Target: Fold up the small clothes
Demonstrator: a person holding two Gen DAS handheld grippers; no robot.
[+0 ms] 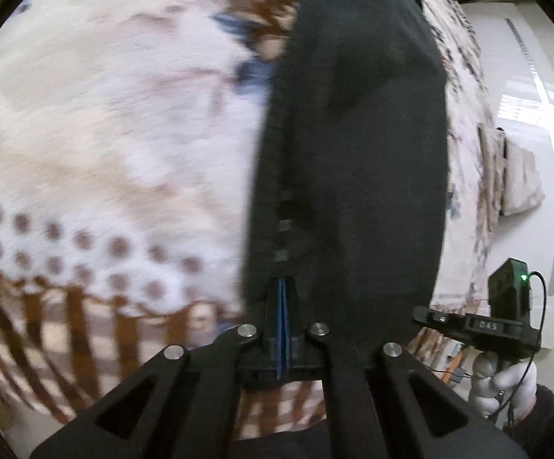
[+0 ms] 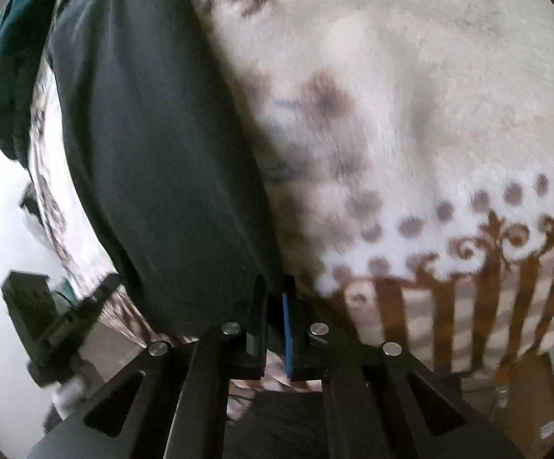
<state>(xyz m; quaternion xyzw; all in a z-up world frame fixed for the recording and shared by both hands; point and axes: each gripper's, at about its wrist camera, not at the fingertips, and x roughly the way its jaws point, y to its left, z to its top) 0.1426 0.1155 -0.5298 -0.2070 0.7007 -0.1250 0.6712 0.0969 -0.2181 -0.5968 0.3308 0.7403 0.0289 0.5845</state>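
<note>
The left gripper [image 1: 282, 298] has its two fingers pressed together on the near edge of a dark, almost black piece of soft cloth [image 1: 353, 145]. The right gripper [image 2: 276, 298] pinches another near edge of the same dark cloth [image 2: 154, 153] in the same way. The cloth stretches away from both grippers over a fluffy cream blanket with brown dots and stripes [image 1: 104, 134]. In the left wrist view, the right gripper [image 1: 468, 323] appears at the right, held by a white-gloved hand [image 1: 506, 382].
</note>
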